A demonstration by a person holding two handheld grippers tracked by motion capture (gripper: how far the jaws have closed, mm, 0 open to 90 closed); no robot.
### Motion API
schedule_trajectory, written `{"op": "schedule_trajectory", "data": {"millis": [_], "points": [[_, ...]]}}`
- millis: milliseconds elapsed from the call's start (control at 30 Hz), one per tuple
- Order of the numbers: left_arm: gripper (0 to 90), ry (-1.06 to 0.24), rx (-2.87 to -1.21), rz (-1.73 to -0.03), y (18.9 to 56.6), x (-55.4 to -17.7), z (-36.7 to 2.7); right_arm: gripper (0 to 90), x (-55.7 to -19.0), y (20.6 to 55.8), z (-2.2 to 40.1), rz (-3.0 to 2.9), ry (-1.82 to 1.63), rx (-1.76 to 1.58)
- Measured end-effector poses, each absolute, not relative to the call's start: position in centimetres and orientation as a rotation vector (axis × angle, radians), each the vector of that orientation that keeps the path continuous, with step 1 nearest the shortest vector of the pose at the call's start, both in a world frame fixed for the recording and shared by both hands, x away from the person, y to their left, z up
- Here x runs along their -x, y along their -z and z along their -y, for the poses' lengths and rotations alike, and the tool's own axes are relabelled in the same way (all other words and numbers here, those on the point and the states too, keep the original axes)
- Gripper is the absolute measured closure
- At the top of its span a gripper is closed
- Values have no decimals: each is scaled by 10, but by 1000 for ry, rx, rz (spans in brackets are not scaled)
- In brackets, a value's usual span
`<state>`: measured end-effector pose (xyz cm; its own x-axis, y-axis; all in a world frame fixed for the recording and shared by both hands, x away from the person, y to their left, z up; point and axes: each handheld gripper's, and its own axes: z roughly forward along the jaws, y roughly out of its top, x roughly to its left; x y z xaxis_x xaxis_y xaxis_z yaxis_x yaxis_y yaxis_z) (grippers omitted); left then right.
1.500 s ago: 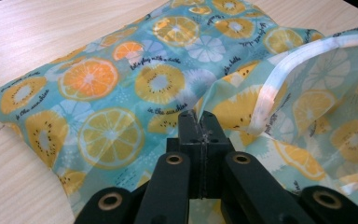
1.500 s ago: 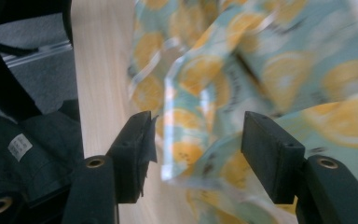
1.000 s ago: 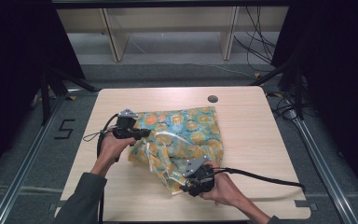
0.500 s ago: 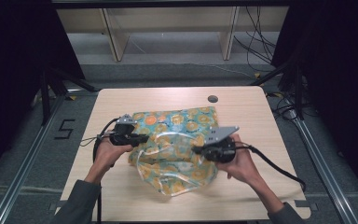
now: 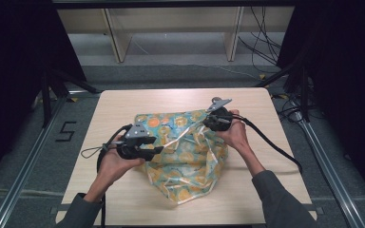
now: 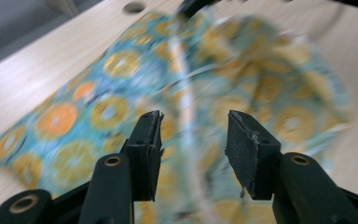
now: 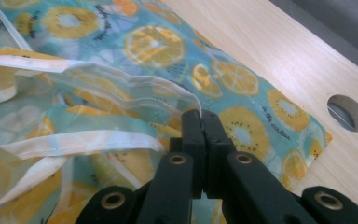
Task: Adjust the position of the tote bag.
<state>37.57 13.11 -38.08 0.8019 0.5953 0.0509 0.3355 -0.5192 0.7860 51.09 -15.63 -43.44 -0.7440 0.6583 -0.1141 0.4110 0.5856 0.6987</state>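
Midway through folding or turning over a citrus-print cloth (image 5: 185, 156) on the tabletop (image 5: 123, 107). Lies bunched at the middle of the surface, white hems showing, far edge flat on the wood, near part heaped and partly lifted.

Right hand-held gripper (image 7: 200, 122): clamped tight on a white hemmed edge of the cloth, fabric pinched between the pads and drawn up and toward the far right side, seen in the high view at (image 5: 208, 122).

Left hand-held gripper (image 6: 193, 140): jaws have just been opening, now stand about half apart; a white hem runs blurred through the gap, but pads appear not to press on it, so nothing gripped. Sits at the cloth's left side in the high view (image 5: 158, 150).

Next move, by judgement: carry the pinched edge across and lay it flat, while bringing the left one onto a fresh edge or corner to hold the fabric taut; calls for keeping the hem from slipping and avoiding more bunching.

Room: bare wood on all sides of the cloth, widest at left and far side. Round hole (image 7: 348, 112) in the tabletop just beyond the cloth's far corner. Trailing cable (image 5: 275, 147) crosses the right side, worth keeping off the fabric.
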Motion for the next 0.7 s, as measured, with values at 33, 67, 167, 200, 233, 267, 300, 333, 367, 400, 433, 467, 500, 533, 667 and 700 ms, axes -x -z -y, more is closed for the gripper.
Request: {"op": "schedule_trajectory", "data": {"millis": [33,67,167,200,233,267,300,333,367,400,433,467,500,533,667,700], "points": [[558,-379,-2196,-648,383,-375,-126,900,-512,436,156,-2463,-947,-869],[558,-349,-2229,-644,388,-376,-122,900,-512,435,155,-2476,-937,-869],[558,-300,-2292,-707,412,-387,-118,900,-511,438,154,-2470,-950,-872],[551,-275,-2303,-728,421,-391,-118,900,-510,437,155,-2475,-947,-880],[537,-277,-2323,-737,429,-394,-118,900,-511,437,156,-2470,-953,-855],[516,-289,-2340,-754,436,-395,-119,900,-509,437,157,-2472,-959,-882],[499,-294,-2351,-767,444,-397,-120,900,-510,436,160,-2489,-948,-868],[480,-295,-2349,-779,448,-397,-120,900,-510,437,161,-2478,-961,-873],[464,-298,-2370,-765,453,-399,-121,900,-510,436,162,-2490,-951,-873],[445,-315,-2388,-774,456,-399,-121,900,-509,437,162,-2490,-954,-875],[423,-340,-2415,-755,459,-400,-121,900,-509,437,163,-2491,-951,-877],[411,-364,-2431,-753,461,-400,-121,900,-509,438,163,-2495,-953,-882],[406,-368,-2456,-739,462,-402,-121,900,-509,439,163,-2496,-952,-888],[418,-362,-2456,-755,463,-402,-120,900,-509,441,162,-2478,-971,-887],[516,-428,-2492,-729,467,-404,-118,900,-509,441,161,-2505,-970,-896],[558,-440,-2506,-717,468,-406,-119,900,-509,442,160,-2490,-991,-900]]}}
